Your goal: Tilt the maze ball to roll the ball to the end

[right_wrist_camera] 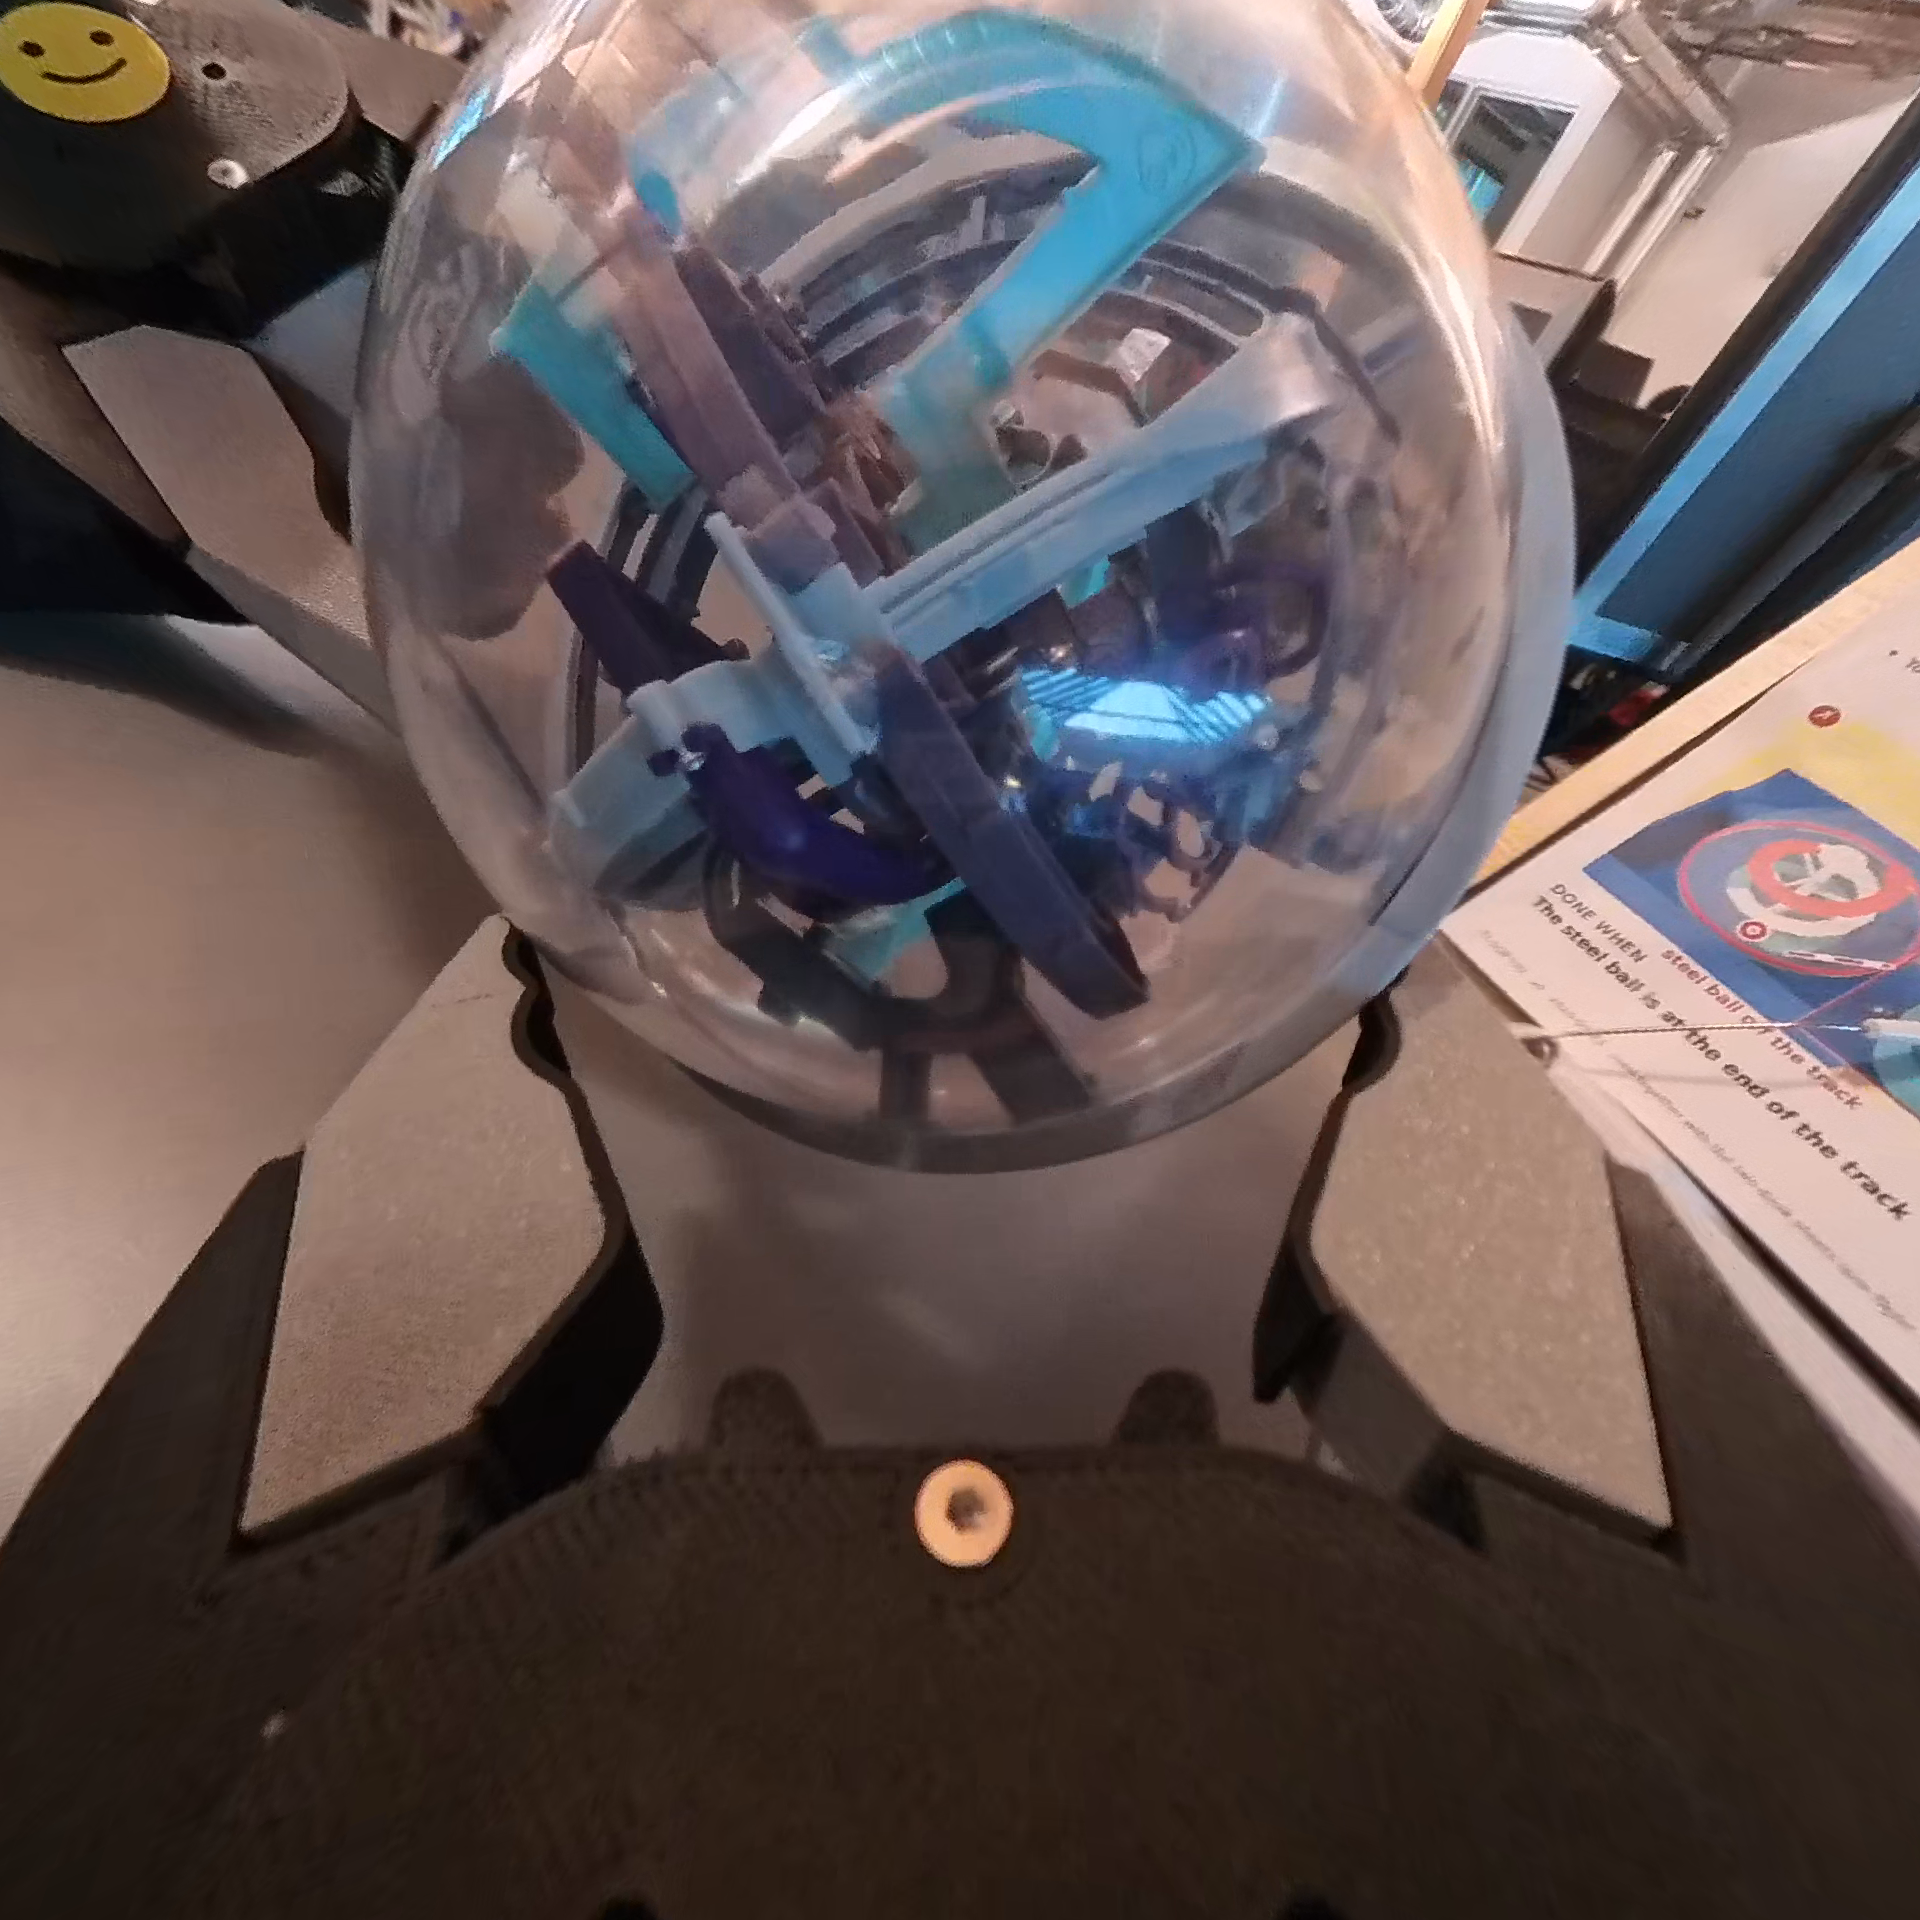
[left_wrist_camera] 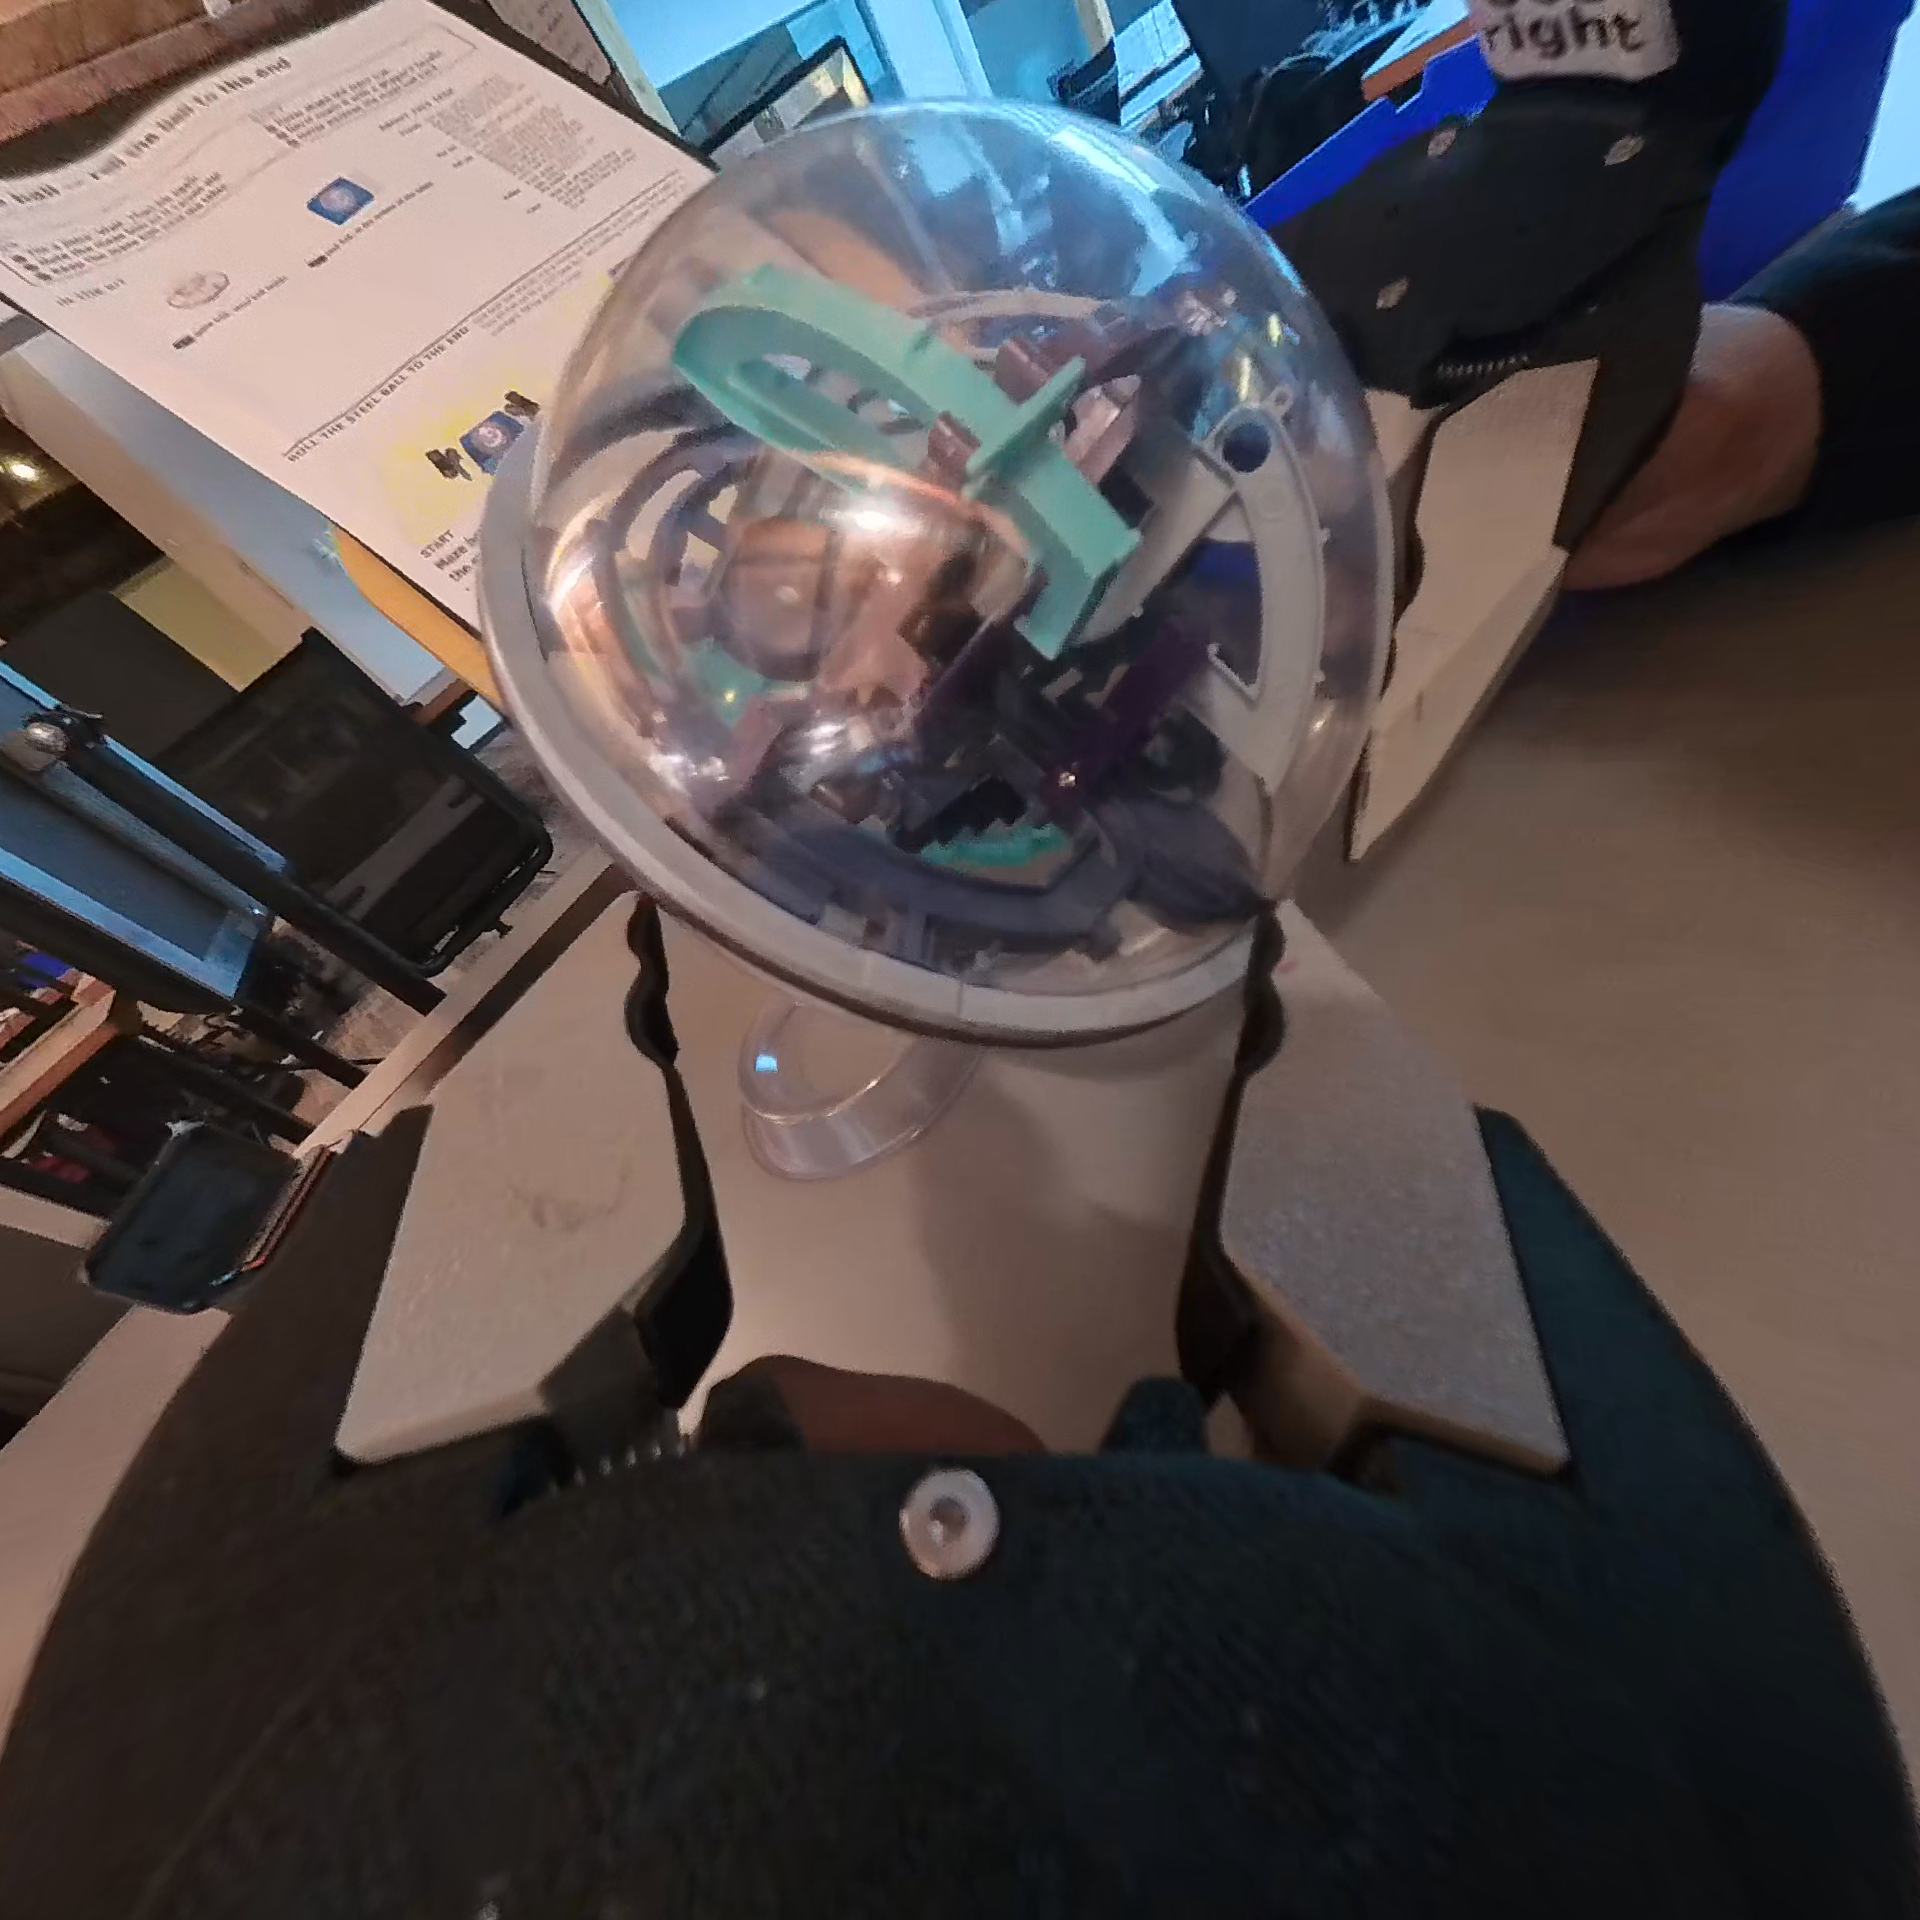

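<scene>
1. The clear plastic maze ball (left_wrist_camera: 930, 582) with teal and purple tracks and a grey rim is held above the worktop (left_wrist_camera: 1662, 935).
2. It is clamped between the jaws of the left gripper (left_wrist_camera: 951, 935) and right gripper (right_wrist_camera: 956, 956).
</scene>
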Tool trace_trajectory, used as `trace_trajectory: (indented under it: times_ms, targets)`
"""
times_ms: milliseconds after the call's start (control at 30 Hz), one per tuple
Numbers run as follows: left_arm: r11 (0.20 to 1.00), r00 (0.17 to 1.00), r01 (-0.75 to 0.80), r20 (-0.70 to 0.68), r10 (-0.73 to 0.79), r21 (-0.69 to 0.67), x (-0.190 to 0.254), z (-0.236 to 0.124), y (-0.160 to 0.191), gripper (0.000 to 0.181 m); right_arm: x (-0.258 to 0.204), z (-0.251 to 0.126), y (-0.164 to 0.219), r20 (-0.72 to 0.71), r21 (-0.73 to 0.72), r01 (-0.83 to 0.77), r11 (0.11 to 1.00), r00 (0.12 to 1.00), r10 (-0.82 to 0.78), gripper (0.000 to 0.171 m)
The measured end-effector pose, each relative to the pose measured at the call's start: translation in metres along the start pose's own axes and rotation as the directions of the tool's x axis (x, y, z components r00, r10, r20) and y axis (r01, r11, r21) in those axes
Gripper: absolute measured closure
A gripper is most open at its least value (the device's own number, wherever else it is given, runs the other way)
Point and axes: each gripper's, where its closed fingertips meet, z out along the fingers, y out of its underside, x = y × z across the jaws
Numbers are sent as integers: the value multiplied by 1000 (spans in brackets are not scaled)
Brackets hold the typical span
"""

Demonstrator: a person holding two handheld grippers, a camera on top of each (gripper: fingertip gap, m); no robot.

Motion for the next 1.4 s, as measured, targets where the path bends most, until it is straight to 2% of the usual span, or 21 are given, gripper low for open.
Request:
trace_trajectory:
  times_ms: [500,733,1033,1200,1400]
  targets:
    - [997,997,73,-34,-72,17,1,-3,-7,72,-6,2,6,103,-26,-168,985,980,170,23]
    - [971,966,234,-101,-237,-37,0,-1,2,72,-14,6,17,162,-127,-344,931,918,361,24]
    - [891,878,423,-170,-448,-163,3,3,20,71,-25,9,34,169,-278,-517,810,803,571,25]
    - [887,874,416,-180,-451,-203,8,4,27,70,-29,9,40,141,-322,-511,797,807,574,25]
    - [897,879,393,-204,-430,-201,12,5,32,69,-25,5,36,74,-297,-433,851,878,473,25]
